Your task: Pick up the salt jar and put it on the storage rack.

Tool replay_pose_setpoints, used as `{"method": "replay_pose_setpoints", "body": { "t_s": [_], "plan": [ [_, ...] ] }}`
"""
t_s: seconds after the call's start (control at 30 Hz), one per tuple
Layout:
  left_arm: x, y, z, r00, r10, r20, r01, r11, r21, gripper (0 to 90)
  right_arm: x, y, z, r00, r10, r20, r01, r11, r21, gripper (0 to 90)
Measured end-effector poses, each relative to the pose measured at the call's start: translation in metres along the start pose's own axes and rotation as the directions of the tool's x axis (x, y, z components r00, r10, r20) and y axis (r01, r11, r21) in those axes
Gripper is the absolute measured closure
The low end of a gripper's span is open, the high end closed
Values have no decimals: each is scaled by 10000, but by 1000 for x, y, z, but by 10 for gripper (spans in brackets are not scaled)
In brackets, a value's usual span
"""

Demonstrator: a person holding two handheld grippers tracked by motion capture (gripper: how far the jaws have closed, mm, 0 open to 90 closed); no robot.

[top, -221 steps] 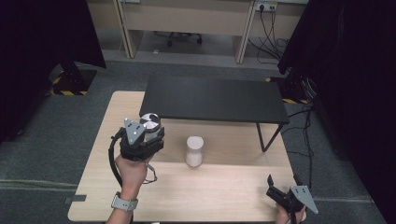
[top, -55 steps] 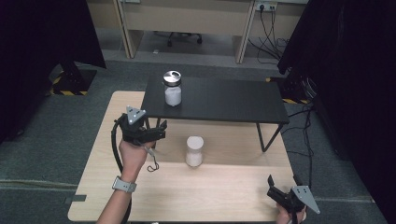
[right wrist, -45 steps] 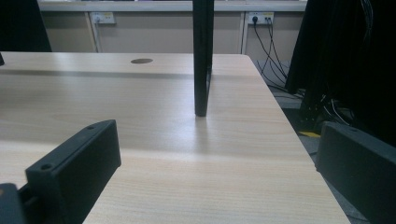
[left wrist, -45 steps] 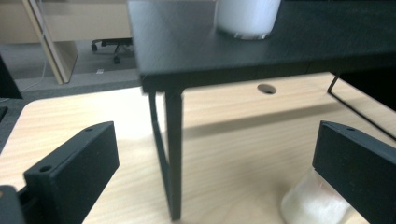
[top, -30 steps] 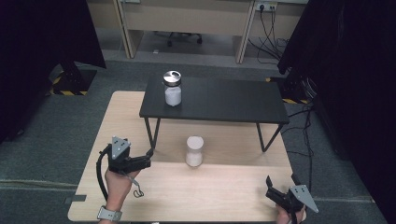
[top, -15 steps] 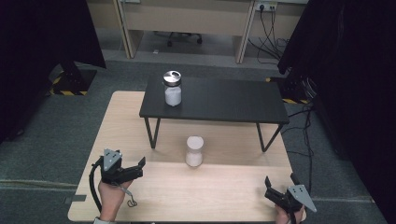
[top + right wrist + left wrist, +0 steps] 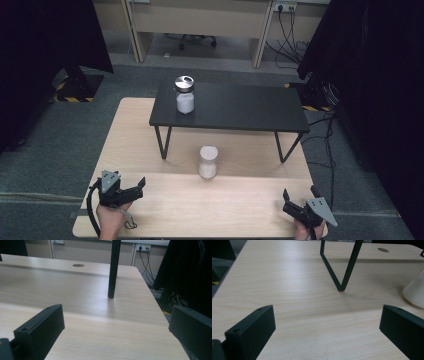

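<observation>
Left gripper [image 7: 136, 186]: black two-jaw tool, held low at the near left edge of the pale wooden table [image 7: 240, 210]; jaws stood wide apart with nothing between them.
Right gripper [image 7: 300, 199]: same make, at the near right corner; jaws likewise spread wide and empty.
Lidded jar [image 7: 184, 94]: clear glass jar with a shiny metal lid and white contents; stood upright on the low black metal-legged shelf [image 7: 240, 106], well ahead of the left gripper and well apart from it.
Second jar [image 7: 208, 162]: whitish, lidless-looking cylinder on the wooden table, just in front of the shelf; ahead and to the right of the left gripper, ahead and to the left of the right one.
Progress: judged from the layout, one jar sat placed on the shelf; the second looked to remain on the table, untouched by either tool.
Hard to make out: the second jar was cut off at the right edge of the left gripper view [image 7: 415, 293]; its contents and top could not be told. The person's forearms were cropped at the bottom edge of the high view.
</observation>
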State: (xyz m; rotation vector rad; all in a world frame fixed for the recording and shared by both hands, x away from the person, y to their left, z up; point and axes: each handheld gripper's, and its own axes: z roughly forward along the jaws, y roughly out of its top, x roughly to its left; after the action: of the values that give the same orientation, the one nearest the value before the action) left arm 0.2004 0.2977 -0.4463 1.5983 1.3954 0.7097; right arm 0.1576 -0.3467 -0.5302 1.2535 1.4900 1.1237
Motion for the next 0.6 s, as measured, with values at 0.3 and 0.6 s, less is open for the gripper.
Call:
{"method": "replay_pose_setpoints", "body": {
  "t_s": [0.3,0.6],
  "plan": [
    [6,-11,0,9997,-41,-228,45,9998,191,0,2,0,0,10000,-7,93,7,10000,7,3],
    [14,-21,3,9984,-536,-187,541,9982,257,0,3,0,0,9999,-108,135,108,9999,7,4]
  ]
}}
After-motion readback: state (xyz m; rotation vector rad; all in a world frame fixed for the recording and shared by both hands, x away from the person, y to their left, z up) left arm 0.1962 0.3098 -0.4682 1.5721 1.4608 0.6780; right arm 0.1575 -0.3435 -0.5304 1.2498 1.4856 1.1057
